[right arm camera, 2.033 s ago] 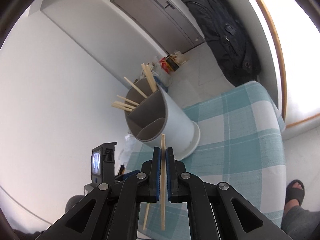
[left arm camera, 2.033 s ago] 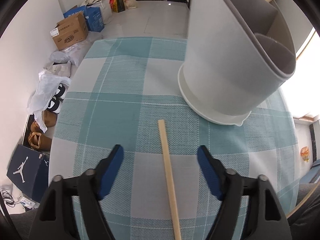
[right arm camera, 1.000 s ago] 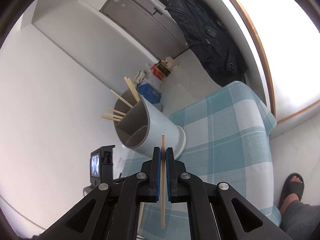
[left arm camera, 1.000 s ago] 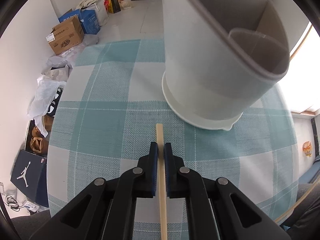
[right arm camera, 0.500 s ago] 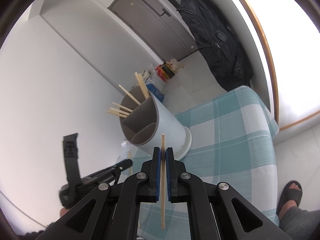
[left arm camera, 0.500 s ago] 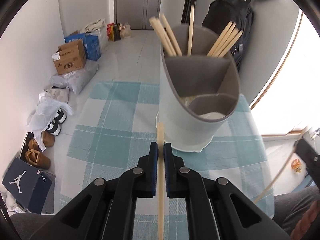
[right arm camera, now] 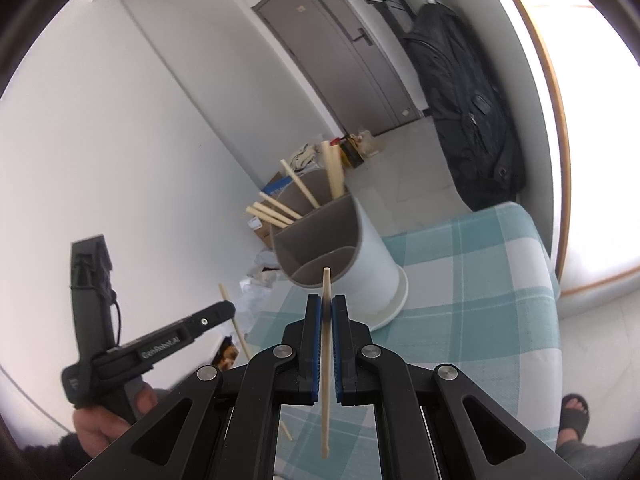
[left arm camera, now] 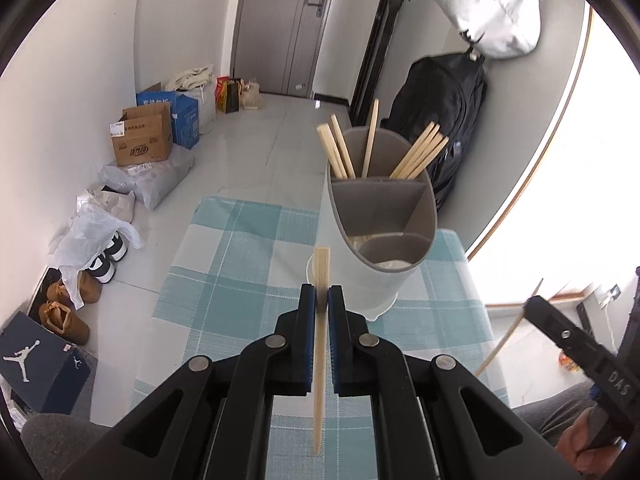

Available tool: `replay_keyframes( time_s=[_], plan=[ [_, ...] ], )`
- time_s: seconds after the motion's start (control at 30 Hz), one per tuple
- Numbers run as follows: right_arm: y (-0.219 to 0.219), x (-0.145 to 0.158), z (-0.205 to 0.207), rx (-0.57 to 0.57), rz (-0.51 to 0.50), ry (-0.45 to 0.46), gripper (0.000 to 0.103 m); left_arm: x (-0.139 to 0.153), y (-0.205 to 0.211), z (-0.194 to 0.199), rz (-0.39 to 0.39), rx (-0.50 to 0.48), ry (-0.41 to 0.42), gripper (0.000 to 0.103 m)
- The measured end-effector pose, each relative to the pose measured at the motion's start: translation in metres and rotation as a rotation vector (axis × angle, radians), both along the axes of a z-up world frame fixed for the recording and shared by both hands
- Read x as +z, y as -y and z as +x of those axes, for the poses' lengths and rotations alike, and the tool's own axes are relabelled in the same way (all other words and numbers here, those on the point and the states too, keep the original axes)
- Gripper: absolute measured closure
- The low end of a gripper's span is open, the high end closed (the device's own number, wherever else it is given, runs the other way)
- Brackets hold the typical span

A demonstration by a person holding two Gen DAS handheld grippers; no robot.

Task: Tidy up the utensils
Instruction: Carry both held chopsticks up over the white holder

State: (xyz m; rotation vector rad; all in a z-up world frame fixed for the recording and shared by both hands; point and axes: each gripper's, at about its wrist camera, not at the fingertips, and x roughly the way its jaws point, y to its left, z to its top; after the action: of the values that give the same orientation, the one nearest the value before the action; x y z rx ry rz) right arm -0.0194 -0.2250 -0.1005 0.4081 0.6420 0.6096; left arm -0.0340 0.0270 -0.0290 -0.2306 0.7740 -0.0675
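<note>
- Left wrist view: left gripper (left arm camera: 318,300) pinches a chopstick (left arm camera: 319,344) mid-length, thick end forward, likely for dropping into the holder (left arm camera: 380,232).
- Holder stands on the checked cloth (left arm camera: 224,256), just ahead; rear compartment holds chopsticks, the front two look free.
- Right gripper (left arm camera: 536,308) enters at right, well apart.
- Right wrist view: right gripper (right arm camera: 327,312) clamps its own chopstick (right arm camera: 326,360), tip pointing at the holder (right arm camera: 352,256).
- Left gripper (right arm camera: 224,310) hangs off the cloth's edge; open air lies between both and the rim.
</note>
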Motion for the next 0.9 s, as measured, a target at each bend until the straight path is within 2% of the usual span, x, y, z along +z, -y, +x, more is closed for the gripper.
replay_keyframes(
  time_s=[0.47,0.6,0.9],
  plan=[
    [-0.032,0.033,-0.003,0.010,-0.074,0.120,0.099,0.016,-0.002,-0.006,-0.012,-0.052,0.038,0.101],
    [-0.039,0.045,0.000,0.024,-0.087,0.151,0.099,0.023,0.003,-0.007,0.014,-0.076,0.053,0.101],
    [-0.037,0.060,0.020,0.020,-0.080,0.163,0.099,0.043,0.005,0.005,0.000,-0.131,0.031,0.101]
  ],
)
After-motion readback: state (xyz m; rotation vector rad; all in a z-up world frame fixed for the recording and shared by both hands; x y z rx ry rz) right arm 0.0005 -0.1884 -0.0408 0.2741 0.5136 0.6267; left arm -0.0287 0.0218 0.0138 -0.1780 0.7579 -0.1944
